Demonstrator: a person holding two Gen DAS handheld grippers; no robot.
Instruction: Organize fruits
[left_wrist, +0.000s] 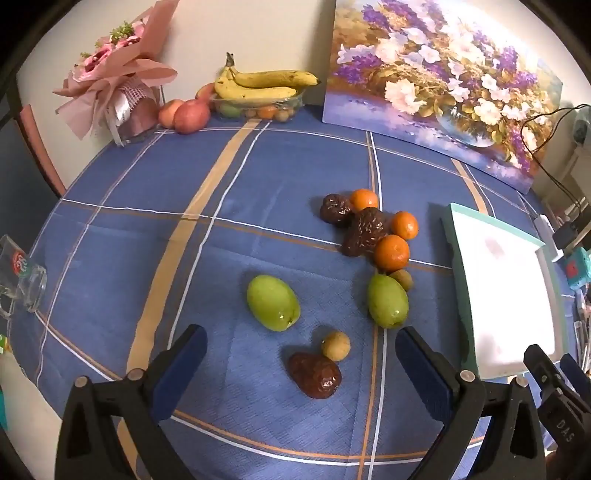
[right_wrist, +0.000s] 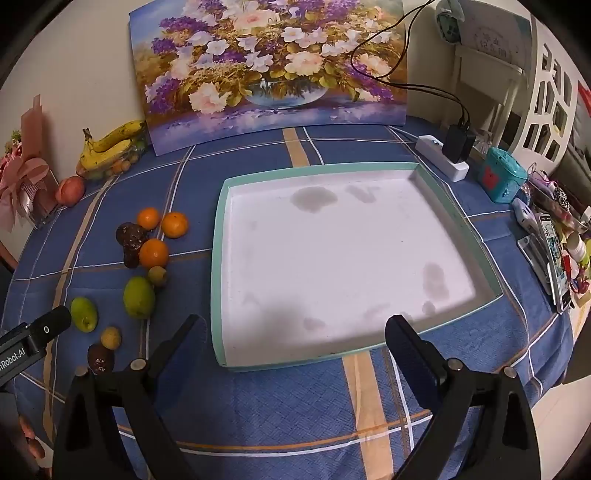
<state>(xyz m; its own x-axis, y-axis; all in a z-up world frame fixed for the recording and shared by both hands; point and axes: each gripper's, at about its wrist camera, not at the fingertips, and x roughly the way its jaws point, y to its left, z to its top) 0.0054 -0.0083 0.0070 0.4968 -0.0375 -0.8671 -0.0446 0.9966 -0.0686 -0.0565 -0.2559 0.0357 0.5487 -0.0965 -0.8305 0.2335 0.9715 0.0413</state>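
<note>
Loose fruit sits on the blue plaid table (left_wrist: 258, 177), none boxed yet. Nearest piece: dark wrinkled date (left_wrist: 314, 374), directly ahead of the left claw (left_wrist: 301, 360), lying between its blue pads and slightly right of centre, not touched. Its long axis runs diagonally, upper left to lower right in the left wrist view, so it lies skewed across the claw's closing line. Small tan longan (left_wrist: 335, 345) touches the date's far side. Beyond: one green fruit (left_wrist: 272, 307) left of centre, a second green fruit (left_wrist: 388, 301) to the right with another longan (left_wrist: 402, 278) against it. Farther still, a cluster of three mandarins (left_wrist: 392, 252) and two more dark dates (left_wrist: 364, 230), packed touching.

Left claw: spread wide, released, nothing in it, angled down at the table. Right claw (right_wrist: 295, 339): also spread wide and empty, hanging over the near edge of the shallow teal-rimmed box (right_wrist: 218, 258), whose white floor is bare apart from stains.

The box lies right of all the fruit, just beside the cluster. Left hand is clearly nearer the fruit; right is parked at the box. Likely next: left claw drops on the date, probably needs a slight wrist turn to square up, longan may get nudged.

Background: bananas over a clear fruit dish (left_wrist: 258, 105), flower painting (left_wrist: 436, 81), pink bouquet (left_wrist: 114, 74).
</note>
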